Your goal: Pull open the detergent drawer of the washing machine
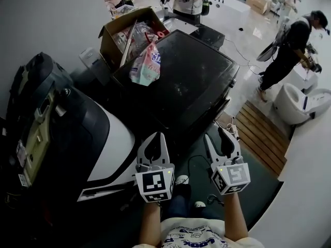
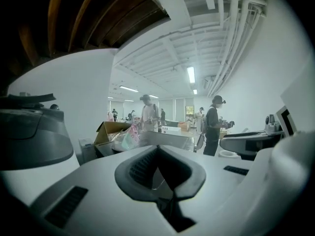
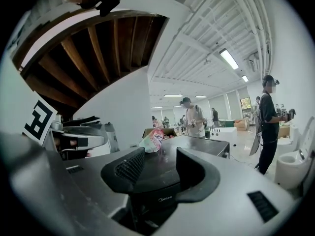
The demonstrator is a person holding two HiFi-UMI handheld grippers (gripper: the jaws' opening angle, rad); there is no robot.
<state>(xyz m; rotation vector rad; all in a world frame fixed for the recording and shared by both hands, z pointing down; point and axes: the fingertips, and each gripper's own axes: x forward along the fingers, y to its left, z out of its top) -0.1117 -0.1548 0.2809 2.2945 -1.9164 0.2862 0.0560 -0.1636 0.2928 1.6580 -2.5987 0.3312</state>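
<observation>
The dark washing machine (image 1: 191, 81) stands ahead of me, seen from above, with its front edge just beyond both grippers. Its detergent drawer cannot be made out in any view. My left gripper (image 1: 153, 144) hangs before the machine's near left corner, its fingertips touching and nothing between them; in the left gripper view (image 2: 157, 149) the pads meet at a point. My right gripper (image 1: 220, 138) floats at the near right corner with its jaws apart and empty. Through that gap the right gripper view (image 3: 160, 159) shows the machine's top (image 3: 197, 149) and its branded front.
A pink detergent bag (image 1: 146, 66) lies on the machine's far left corner beside an open cardboard box (image 1: 129, 30). A white and dark appliance (image 1: 111, 143) crowds the left. A wooden slat platform (image 1: 261, 133) and a toilet (image 1: 300, 102) are to the right. People (image 1: 289, 50) work behind.
</observation>
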